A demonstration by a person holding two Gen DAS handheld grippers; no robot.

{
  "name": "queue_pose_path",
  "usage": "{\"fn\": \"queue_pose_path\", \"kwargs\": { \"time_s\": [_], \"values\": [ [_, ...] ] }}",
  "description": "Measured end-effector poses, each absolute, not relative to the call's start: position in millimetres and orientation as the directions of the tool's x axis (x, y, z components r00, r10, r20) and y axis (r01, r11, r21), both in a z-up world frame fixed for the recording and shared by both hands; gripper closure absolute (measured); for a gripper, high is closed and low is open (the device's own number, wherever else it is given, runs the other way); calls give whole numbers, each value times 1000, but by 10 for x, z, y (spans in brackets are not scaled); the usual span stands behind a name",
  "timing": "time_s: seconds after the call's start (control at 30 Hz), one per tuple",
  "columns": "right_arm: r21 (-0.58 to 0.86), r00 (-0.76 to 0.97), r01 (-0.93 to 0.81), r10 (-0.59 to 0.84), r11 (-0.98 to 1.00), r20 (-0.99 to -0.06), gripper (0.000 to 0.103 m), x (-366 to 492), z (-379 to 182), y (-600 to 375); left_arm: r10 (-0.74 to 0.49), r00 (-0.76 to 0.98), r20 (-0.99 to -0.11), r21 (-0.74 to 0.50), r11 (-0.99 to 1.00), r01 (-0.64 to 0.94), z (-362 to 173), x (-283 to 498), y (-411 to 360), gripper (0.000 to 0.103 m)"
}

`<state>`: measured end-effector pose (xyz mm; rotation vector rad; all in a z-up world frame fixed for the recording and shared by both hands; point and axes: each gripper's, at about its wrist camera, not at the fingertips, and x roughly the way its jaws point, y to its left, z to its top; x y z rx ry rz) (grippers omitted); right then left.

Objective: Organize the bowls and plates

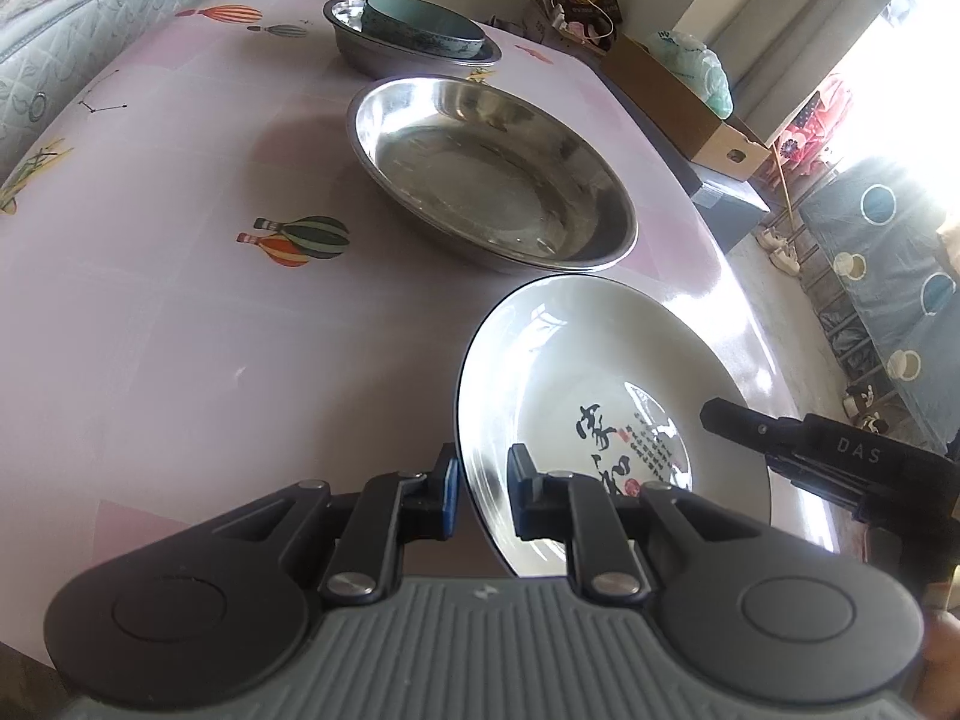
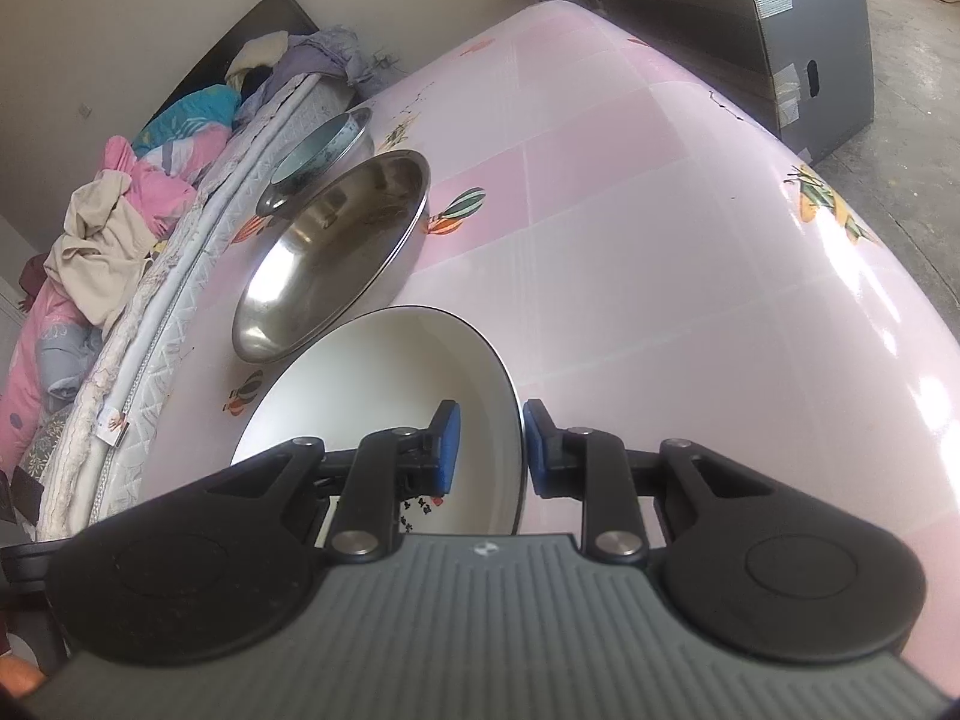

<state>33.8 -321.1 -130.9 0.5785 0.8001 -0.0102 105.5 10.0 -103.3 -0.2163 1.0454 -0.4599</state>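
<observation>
- Pink tablecloth [image 1: 150, 330] with little hot-air balloon prints is covering the whole table, and it's sitting in what looks like a bedroom, with a quilted mattress edge [image 2: 180, 276] running along one side and a heap of clothes and bedding [image 2: 102, 222] piled past it.
- Both grippers are hanging onto the same white plate [image 1: 570, 372], the one with black calligraphy and a thin dark rim, down at the near end of the table.
- Left gripper [image 1: 483, 495] is nearly closed, its blue pads pinching the plate's near-left rim, one finger inside and one outside.
- Right gripper [image 2: 489, 447] is doing the same on the opposite rim, jaws narrowed to a small gap with the edge sitting between the pads; its black body is poking into the left wrist view at the right.
- Can't tell for sure if the plate is lifted off the cloth or still resting on it.
- Just beyond the plate, a wide steel dish [image 1: 492, 174] is sitting empty on the cloth, close to the plate's far edge.
- Further back, a second steel dish [image 1: 384, 48] is holding a teal bowl [image 1: 426, 24] inside it.
- Off the far side of the table, a cardboard box [image 1: 678, 102] with a pale green bag [image 1: 702, 69] on it is sitting on a grey box [image 2: 798, 30], with sunlight blowing out the window corner.
</observation>
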Motion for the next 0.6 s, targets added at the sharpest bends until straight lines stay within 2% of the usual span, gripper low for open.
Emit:
{"fn": "queue_pose_path", "kwargs": {
  "time_s": [0.23,0.4,0.6],
  "values": [
    [479,701,222,202,850,-683,79,358,-1298,-3234,-469,415,-780,-391,882,263,-1061,1035,115,86],
    [418,692,220,161,882,-704,79,330,-1320,-3191,-458,429,-779,-364,887,285,-1062,1003,87,86],
    [353,697,203,118,914,-708,84,309,-1299,-3043,-445,444,-778,-341,892,297,-1054,992,58,86]
  ]
}}
